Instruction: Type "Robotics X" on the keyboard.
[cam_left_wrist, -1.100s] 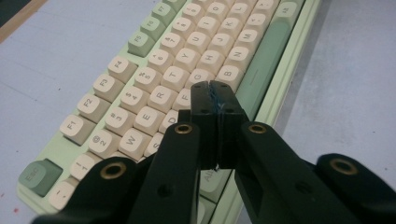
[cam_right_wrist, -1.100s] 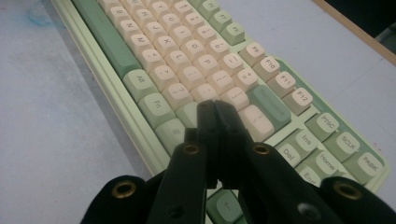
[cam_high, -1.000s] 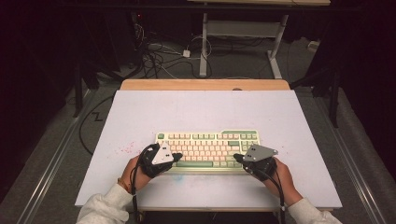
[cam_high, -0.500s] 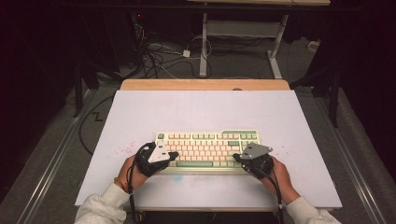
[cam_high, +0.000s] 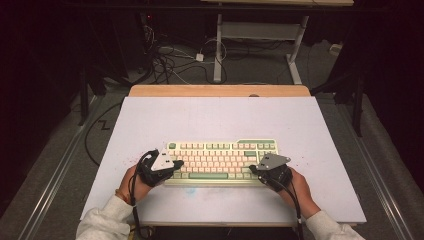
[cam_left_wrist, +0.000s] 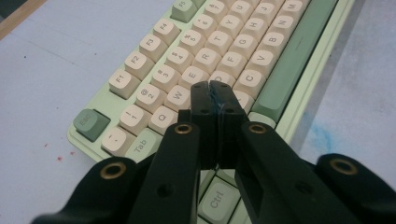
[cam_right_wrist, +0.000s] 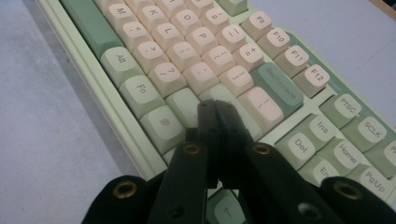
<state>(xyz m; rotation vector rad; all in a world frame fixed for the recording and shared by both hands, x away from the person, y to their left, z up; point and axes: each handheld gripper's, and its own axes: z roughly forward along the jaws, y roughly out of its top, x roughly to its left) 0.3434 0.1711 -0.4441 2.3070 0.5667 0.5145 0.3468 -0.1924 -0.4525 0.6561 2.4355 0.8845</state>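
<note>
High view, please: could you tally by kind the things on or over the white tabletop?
Keyboard: 1
Tools, left tool and right tool, both shut, at the keyboard's two ends: 2
Total: 3

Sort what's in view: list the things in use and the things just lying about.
In use:
keyboard
left gripper, fingers shut, over the left keys
right gripper, fingers shut, over the right keys

Lying about:
cables on the floor beyond the table
table itself, only bearing the keyboard
</note>
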